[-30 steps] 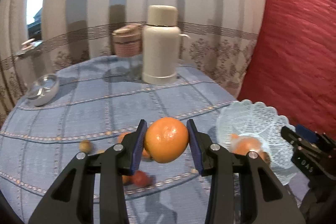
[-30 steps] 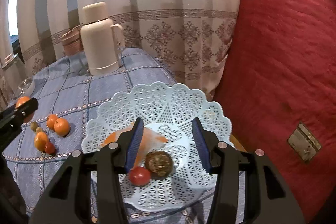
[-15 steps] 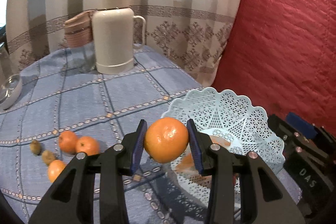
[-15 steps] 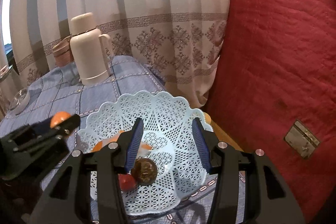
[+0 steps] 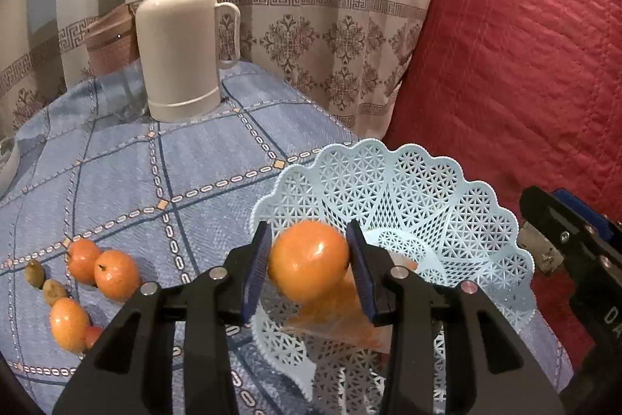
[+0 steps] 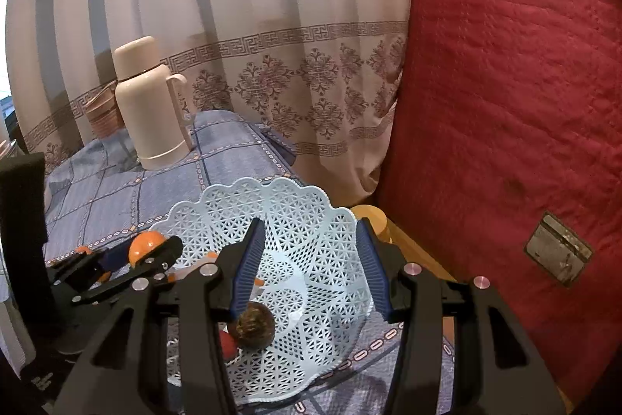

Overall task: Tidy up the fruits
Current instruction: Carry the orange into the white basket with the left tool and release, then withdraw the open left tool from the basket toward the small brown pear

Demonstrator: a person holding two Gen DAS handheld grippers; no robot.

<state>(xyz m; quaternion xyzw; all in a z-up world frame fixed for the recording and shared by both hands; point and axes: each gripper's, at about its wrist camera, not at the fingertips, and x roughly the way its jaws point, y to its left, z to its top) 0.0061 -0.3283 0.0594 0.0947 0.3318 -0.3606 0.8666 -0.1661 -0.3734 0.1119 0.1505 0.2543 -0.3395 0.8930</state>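
Loosening left claw [image 5: 309,269], orange [image 5: 307,261] lower

A cream thermos [image 5: 177,37] stood on the blue checked tablecloth [image 5: 202,158], a patterned curtain [image 5: 311,6] behind it, a red quilt [image 5: 517,37] to its right.

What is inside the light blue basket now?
The basket holds a brown round fruit, a red fruit and something orange. The gripper bodies cover the rest.

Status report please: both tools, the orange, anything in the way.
Left tool jaws just opening, orange between them, at the basket rim. Right tool open, empty, over the basket. Nothing seen in the way.
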